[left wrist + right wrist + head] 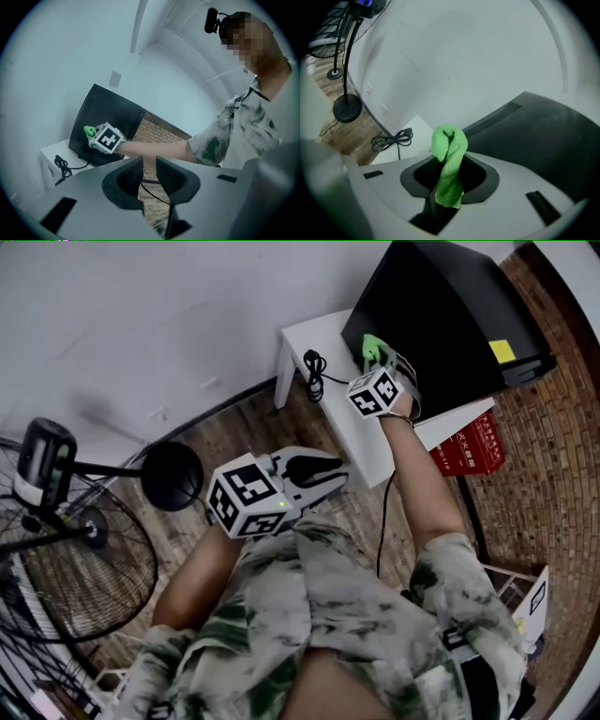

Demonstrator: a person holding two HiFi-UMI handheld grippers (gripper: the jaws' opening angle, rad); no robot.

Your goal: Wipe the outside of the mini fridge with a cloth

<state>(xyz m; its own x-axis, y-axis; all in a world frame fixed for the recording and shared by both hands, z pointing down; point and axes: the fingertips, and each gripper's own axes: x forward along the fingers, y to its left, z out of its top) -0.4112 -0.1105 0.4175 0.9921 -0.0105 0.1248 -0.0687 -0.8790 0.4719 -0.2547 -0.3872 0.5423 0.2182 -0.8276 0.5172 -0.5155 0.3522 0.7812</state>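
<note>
1. Mini fridge (450, 315), black, sits on low white table (370, 432) against a plain white wall (141, 315). It has a yellow sticker (502, 351) on top.
2. Rt gripper (377, 360) is clamped on a twisted green cloth (449, 164). Cloth sticks up past the jaw tips, right at fridge's dark side nr its lower corner. Can't tell if it touches.
3. Lt gripper (323, 474) hangs well apart from fridge, nr person's torso. Jaws are narrowly apart w/ nothing btwn them.
4. Table top: bundled black cable (314, 367) lies beside fridge on the bare white part.
5. Floor: wood planks (253, 427) run along the wall and brick pattern (553, 456) covers the far side. Red box (473, 448) sits just beside table.
6. Fan (56, 549) w/ round black base (172, 474) stands on the wood, well apart from table.
</note>
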